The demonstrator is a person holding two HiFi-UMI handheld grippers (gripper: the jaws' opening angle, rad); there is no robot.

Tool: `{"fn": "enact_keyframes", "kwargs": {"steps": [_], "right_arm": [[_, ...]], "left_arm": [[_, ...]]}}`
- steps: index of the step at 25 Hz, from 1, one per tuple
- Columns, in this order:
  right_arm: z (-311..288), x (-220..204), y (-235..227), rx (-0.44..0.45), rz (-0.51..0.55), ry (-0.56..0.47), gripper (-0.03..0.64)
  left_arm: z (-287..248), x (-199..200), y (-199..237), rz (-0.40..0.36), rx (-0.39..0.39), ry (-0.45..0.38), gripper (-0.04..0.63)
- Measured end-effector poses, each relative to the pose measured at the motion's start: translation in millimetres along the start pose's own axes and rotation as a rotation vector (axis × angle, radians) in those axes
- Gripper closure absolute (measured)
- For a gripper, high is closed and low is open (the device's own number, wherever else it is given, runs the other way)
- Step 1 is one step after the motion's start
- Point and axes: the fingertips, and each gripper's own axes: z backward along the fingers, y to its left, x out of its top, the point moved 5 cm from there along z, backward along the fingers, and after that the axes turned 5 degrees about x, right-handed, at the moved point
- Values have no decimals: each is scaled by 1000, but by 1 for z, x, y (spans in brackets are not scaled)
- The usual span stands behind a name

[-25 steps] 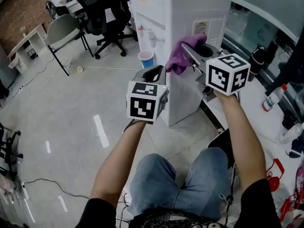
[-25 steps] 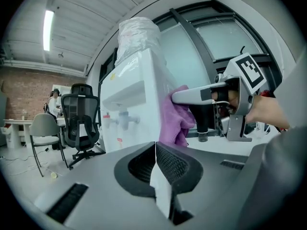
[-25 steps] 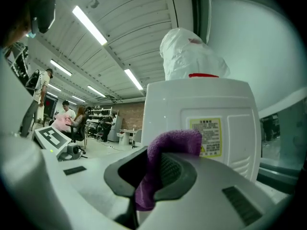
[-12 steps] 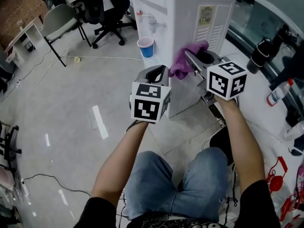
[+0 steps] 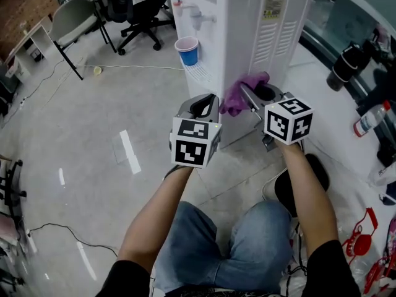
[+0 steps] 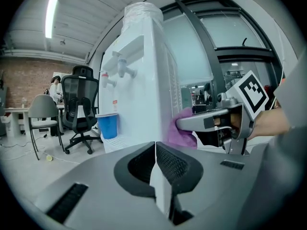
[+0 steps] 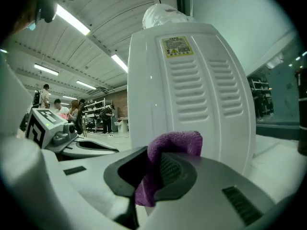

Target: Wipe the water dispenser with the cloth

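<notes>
Cloth pinched in my right gripper meets the vented side of the water dispenser. Only my left gripper view, jaws clenched on nothing, shows its taps and a blue cup.

Your cloth is soft, fuzzy-napped fabric; the water dispenser before you is smooth, faintly glossy white plastic.

A: Any legible txt?
B: None. Label on the water dispenser side panel, above the vents: print too small to read.
A: Front?
B: Small red sticker, also unreadable.
A: Cubes?
B: Left marker cube, right marker cube: b/w square patterns only, no letters or nos.
</notes>
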Motion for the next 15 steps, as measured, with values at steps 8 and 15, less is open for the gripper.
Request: {"fn": "enact_keyframes", "kwargs": {"steps": [8,15], "right_arm": [[-14,-70,-4,5,-80,73,575],[-20,-125,-11,-8,-154,111,575]], "left_arm": [[-7,-30,-4,-13,5,45,568],[-13,-56,-10,-17,5,92,568]]}}
